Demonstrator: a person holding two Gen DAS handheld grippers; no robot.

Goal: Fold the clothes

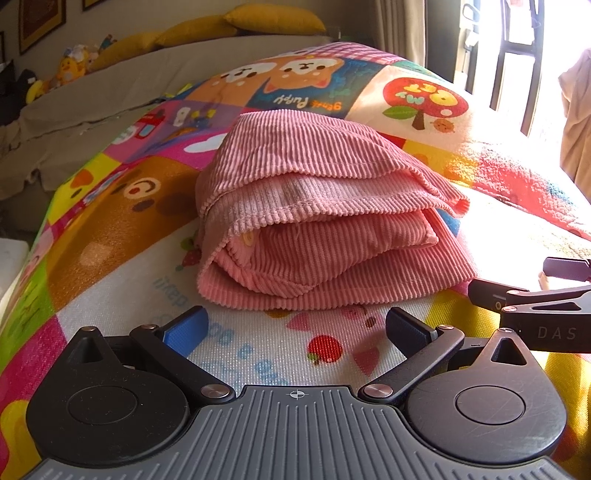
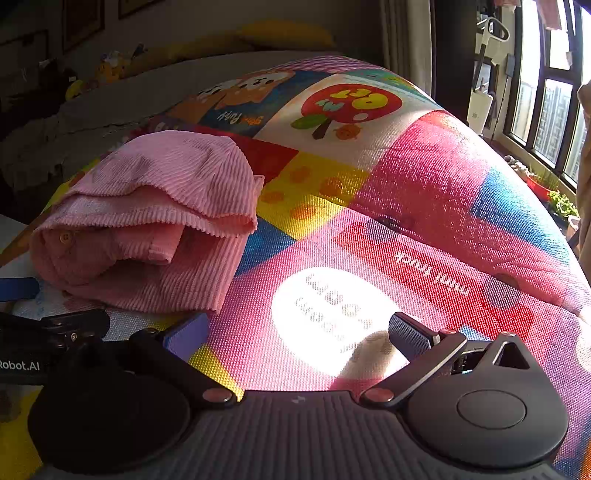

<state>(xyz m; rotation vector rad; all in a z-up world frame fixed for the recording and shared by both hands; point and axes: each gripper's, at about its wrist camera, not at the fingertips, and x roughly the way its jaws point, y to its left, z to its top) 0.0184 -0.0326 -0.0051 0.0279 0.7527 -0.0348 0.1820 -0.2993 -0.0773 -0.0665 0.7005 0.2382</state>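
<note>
Sunlit and loud with cartoon prints, a play mat (image 1: 110,221) covers the whole work surface, and both claws hover low over it.

Nearest in the left wrist view, the left gripper (image 1: 295,328) stands wide open with nothing between its fingers, only the strawberry print of the mat below. The right gripper (image 2: 299,332) is spread just as wide and also holds nothing; it sits over a bright patch of sun on the pink panel.

Just beyond the left claw, at twelve o'clock, lies the pink corduroy garment (image 1: 325,221), already gathered into a thick bundle of several layers with a small button (image 1: 246,240) showing in the open side. Its long axis runs roughly nine to three across the left claw's view, and its near hem lies just ahead of the fingertips. From the right claw the same garment (image 2: 147,221) sits at about ten o'clock, off to the side and not in line with the fingers.

So the left hand looks the nearer and better aligned; the right would have to swing toward nine o'clock to reach the bundle's right end. The fold seems largely done, perhaps needing one last tidy.

Farther off, yellow pillows (image 1: 236,26) rest along a grey couch (image 1: 147,74), with a window (image 2: 546,92) at two o'clock.
</note>
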